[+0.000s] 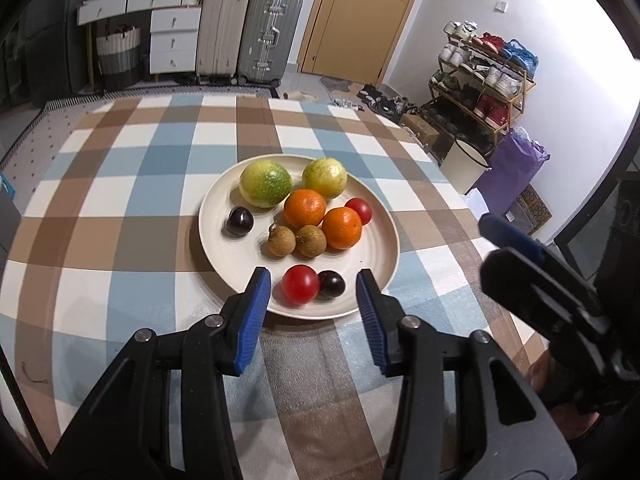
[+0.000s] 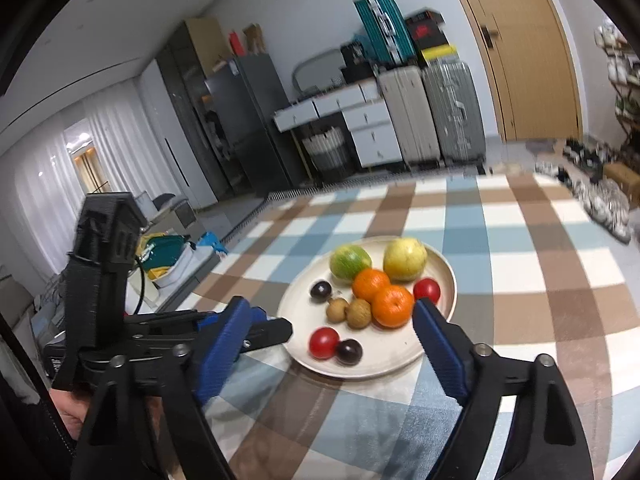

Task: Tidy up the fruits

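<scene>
A cream plate [image 1: 224, 256] [image 2: 436, 344] on a checked tablecloth holds two yellow-green fruits [image 1: 265, 183], two oranges [image 1: 305, 208], two brown longans [image 1: 281, 241], two red tomatoes [image 1: 300, 284] and two dark plums [image 1: 239, 221]. My left gripper [image 1: 313, 284] is open and empty, its blue pads [image 1: 256, 304] over the plate's near rim on either side of a tomato and a plum [image 1: 331, 284]. My right gripper [image 2: 332, 310] is open and empty above the plate's near edge; it also shows in the left wrist view [image 1: 516, 244].
The checked tablecloth [image 1: 132, 208] covers the table. Behind it stand suitcases [image 1: 248, 36], white drawers [image 1: 174, 42], a door [image 1: 360, 16], a shoe rack [image 1: 480, 76] and a white bin [image 1: 464, 164]. In the right wrist view the left gripper [image 2: 256, 328] lies left of the plate.
</scene>
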